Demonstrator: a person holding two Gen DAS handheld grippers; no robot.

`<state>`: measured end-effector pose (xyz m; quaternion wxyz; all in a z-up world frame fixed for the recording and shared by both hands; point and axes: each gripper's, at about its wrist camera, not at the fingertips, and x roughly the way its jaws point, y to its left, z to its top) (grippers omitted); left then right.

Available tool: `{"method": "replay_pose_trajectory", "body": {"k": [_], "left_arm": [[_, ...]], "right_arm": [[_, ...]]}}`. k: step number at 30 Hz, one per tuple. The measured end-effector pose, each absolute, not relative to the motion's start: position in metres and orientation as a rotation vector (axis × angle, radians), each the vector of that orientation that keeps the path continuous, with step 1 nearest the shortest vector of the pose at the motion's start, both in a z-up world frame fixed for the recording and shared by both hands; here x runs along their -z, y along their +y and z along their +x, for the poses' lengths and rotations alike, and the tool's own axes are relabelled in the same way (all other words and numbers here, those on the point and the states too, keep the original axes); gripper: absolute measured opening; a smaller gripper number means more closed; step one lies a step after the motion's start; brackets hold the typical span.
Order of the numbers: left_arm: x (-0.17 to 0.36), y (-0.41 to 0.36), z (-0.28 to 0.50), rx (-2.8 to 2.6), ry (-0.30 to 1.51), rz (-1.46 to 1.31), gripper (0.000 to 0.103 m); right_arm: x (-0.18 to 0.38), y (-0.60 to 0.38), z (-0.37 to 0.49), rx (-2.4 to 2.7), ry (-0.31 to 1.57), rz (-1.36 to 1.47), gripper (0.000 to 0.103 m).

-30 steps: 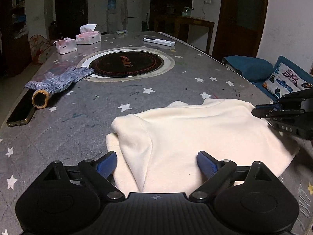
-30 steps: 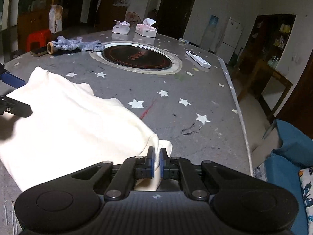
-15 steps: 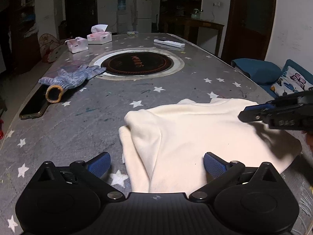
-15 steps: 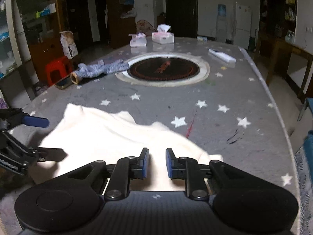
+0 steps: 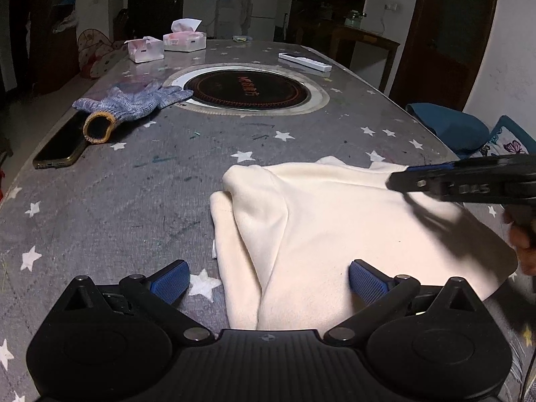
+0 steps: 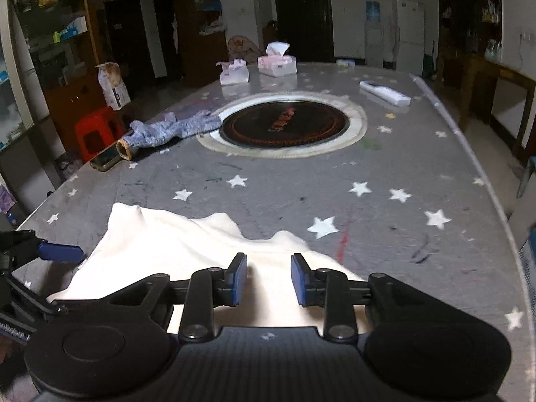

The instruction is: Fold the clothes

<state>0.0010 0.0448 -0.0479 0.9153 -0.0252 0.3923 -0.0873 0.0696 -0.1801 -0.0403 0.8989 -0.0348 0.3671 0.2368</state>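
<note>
Soft cream garment (image 5: 351, 221) lies rumpled; left gripper (image 5: 268, 279) spread wide, right gripper (image 6: 268, 276) opening, seemingly clear of cloth.

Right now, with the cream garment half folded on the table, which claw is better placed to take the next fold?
Left. The left claw is wide open, straddling the cream garment's layered edge. The right claw is only opening, empty, over flat cloth.
</note>
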Motion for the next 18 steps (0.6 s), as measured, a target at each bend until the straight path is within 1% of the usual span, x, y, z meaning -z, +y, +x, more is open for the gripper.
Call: {"method": "replay_pose_trajectory", "body": {"k": [4,13,18], "left_arm": [[0.047,0.043,-0.001,0.174,0.807,-0.052,0.103],[0.048,0.044,0.000,0.175,0.809,-0.055,0.103],[0.048,0.045,0.000,0.176,0.810,-0.055,0.103]], "right_arm": [[0.050,-0.171,0.080,-0.467,0.776,-0.076,0.032],[0.033,-0.150,0.077,-0.516,0.752,-0.093,0.034],[0.037,-0.124,0.076,-0.575,0.765,-0.124,0.035]]}}
